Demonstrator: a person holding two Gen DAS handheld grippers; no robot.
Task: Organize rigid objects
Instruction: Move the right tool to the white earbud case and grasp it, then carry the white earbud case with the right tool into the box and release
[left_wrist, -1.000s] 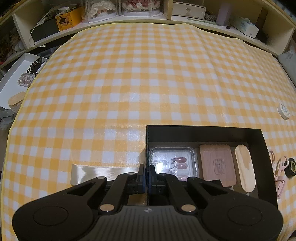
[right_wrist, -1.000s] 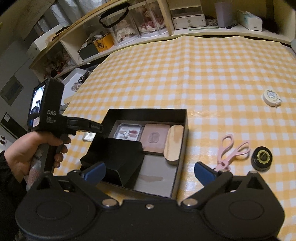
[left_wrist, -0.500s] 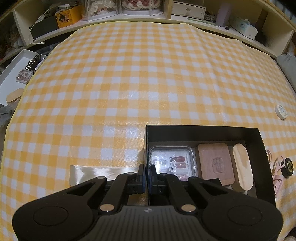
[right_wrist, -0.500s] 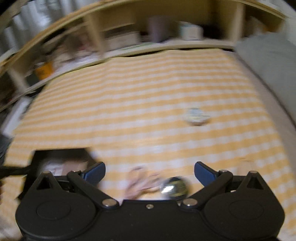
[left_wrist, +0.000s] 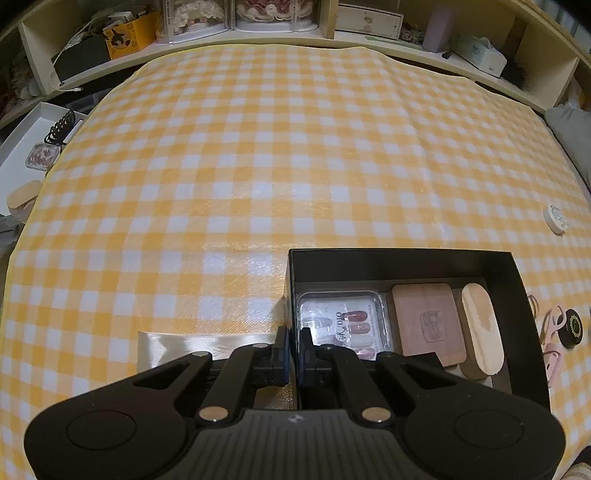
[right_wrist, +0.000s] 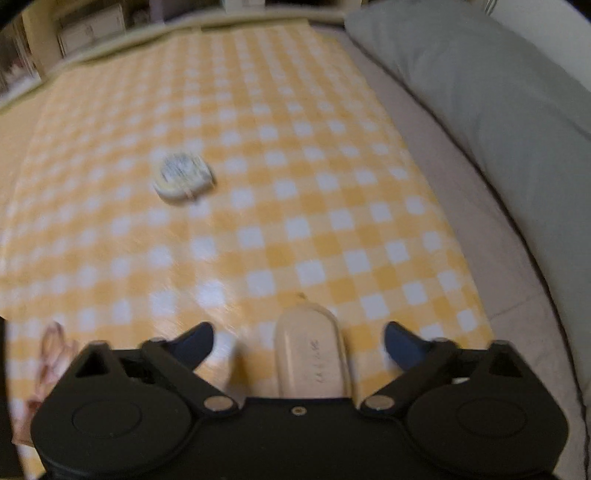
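Moved: right claw (right_wrist: 297, 341) has swung away from the box to the cloth's right edge, and its jaws have just been closing; left view is nearly unchanged.

Left view, claw: left claw (left_wrist: 294, 345) is pinched shut on the left wall of the black box (left_wrist: 402, 260), steadying it.
Left view, box: it sits on the checked counter (left_wrist: 258, 166) and holds a clear nail case (left_wrist: 343, 321), a pink pad (left_wrist: 426, 323) and a wooden oval (left_wrist: 482, 332), side by side.
Left view, loose items: a white round tin (left_wrist: 557, 218), pink scissors (left_wrist: 550, 332) and a black jar (left_wrist: 572, 328) lie right of the box.

Right view, claw: still fairly wide, pads touching nothing.
Right view, target: a beige case (right_wrist: 314, 354) lies between the jaws, near the grey pillow (right_wrist: 480, 92); the picture is blurred.
Right view, handling: the case looks stiff, light and smooth, likely slippery; take it across its narrow width, near the middle.
Right view, change: box gone from sight; tin (right_wrist: 183, 177) is now at upper left.
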